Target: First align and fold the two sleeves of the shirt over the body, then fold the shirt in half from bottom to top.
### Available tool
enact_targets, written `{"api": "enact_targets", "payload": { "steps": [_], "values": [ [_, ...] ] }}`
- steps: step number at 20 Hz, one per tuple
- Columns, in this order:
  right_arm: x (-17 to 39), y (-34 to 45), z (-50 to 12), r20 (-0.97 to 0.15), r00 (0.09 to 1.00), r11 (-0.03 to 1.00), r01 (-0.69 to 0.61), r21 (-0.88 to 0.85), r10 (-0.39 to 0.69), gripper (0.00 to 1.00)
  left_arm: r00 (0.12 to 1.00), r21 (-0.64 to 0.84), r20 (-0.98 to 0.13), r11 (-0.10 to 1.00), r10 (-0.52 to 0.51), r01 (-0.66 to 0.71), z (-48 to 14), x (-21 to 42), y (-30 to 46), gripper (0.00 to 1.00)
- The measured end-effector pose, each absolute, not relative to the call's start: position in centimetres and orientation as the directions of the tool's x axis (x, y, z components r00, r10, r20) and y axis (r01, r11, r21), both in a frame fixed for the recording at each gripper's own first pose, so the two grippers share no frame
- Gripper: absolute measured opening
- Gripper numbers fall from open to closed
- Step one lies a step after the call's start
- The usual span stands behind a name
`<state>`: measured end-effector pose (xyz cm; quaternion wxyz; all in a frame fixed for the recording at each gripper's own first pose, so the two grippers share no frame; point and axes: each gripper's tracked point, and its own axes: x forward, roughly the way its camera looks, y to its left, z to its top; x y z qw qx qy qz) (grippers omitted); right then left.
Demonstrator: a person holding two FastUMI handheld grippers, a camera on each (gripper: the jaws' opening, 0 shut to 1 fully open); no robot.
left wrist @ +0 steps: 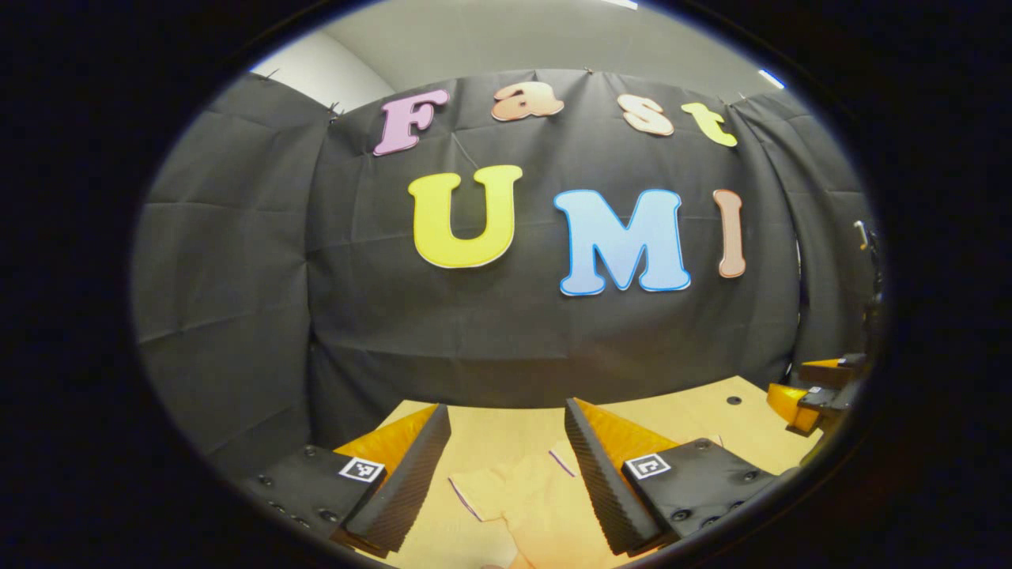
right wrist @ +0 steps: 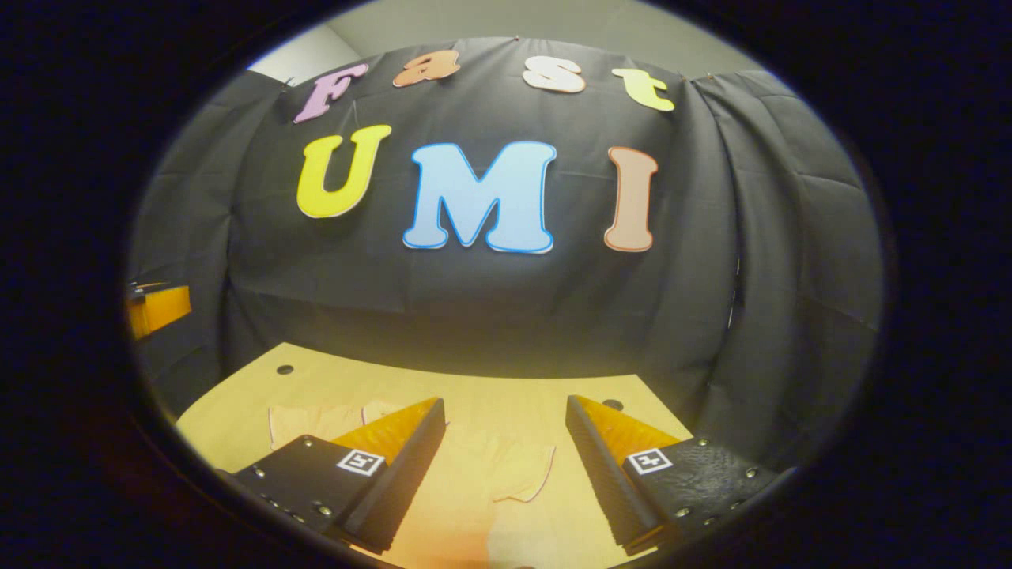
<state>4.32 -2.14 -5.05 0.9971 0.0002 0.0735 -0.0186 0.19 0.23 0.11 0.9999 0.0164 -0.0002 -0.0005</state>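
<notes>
Ahead of both grippers, the shirt (left wrist: 528, 496) lies flat on the wooden table (left wrist: 696, 411), pale and close to the table's own tone. In the left gripper view it sits between and just beyond the fingers of the left gripper (left wrist: 506, 466), which stand well apart with nothing between them; a short sleeve (left wrist: 474, 491) with a dark-edged cuff reaches toward the left finger, and the body runs down out of sight between the fingers, so its long axis seems to lie along the gripper's own line, though the whole outline cannot be seen. In the right gripper view the right gripper (right wrist: 506, 454) likewise has its fingers spread wide and holds nothing; one sleeve (right wrist: 518, 470) lies in the gap between them, its cuff nearer the right finger, and another part of the shirt shows beyond the left finger. Each gripper carries small square black-and-white marker tags (left wrist: 362, 469); no readable writing shows on the shirt. At the far right edge of the left gripper view, the other gripper hovers over the table.
</notes>
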Motion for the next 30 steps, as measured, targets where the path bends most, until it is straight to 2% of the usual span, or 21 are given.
{"api": "enact_targets", "payload": {
  "steps": [12, 20, 22, 30],
  "values": [
    [11.1, -4.8, -17.1, -0.461, 0.887, 0.997, 0.061, 0.048, -0.032, 0.96, 0.999, 0.047, -0.041, 0.999, 0.025, -0.023, -0.1, 0.1, 1.3, 0.94],
    [14.7, -5.7, -25.8, -0.65, 0.759, 0.993, 0.097, 0.065, -0.031, 0.96, 0.995, 0.041, -0.08, 0.997, 0.061, -0.058, -0.5, -0.5, 2.2, 0.94],
    [15.1, -5.8, -27.3, -0.68, 0.732, 0.992, 0.106, 0.069, -0.031, 0.89, 0.993, 0.04, -0.092, 0.997, 0.071, -0.067, -0.6, -0.7, 2.4, 0.94],
    [16.1, -6.8, -31.1, -0.737, 0.673, 0.989, 0.141, 0.049, -0.059, 0.92, 0.986, 0.041, -0.129, 0.994, 0.11, -0.106, -1.1, -1.3, 3.1, 0.94]
  ]
}}
